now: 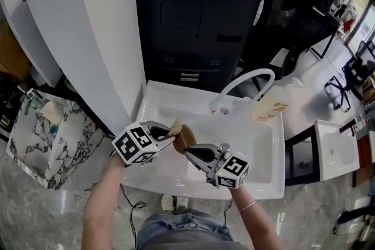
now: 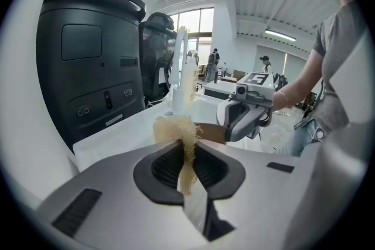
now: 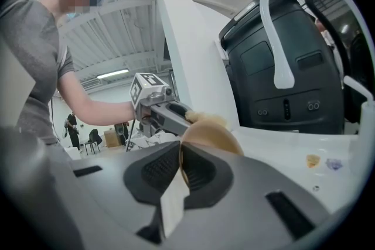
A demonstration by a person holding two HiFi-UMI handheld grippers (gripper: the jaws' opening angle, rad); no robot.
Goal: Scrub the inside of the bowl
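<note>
A small brown wooden bowl (image 1: pixel 185 139) hangs on its side over the white sink (image 1: pixel 265 155), its rim clamped by my right gripper (image 1: pixel 191 153), which is shut on it. In the right gripper view the bowl (image 3: pixel 212 136) rises just past the jaws. My left gripper (image 1: pixel 168 132) is shut on a pale fibrous scrubber (image 1: pixel 176 125), pressed against the bowl's upper left side. The left gripper view has the scrubber (image 2: pixel 176 130) pinched between the jaws, with the bowl (image 2: pixel 210 132) right behind it and the right gripper (image 2: pixel 243 120) beyond.
A white curved faucet (image 1: pixel 246 82) arches over the sink's back. A soap bottle (image 1: pixel 272 103) lies at the back right rim. A black appliance (image 1: pixel 196 20) stands behind the sink. A marble counter (image 1: pixel 44 137) lies left, a white stand (image 1: pixel 335 149) right.
</note>
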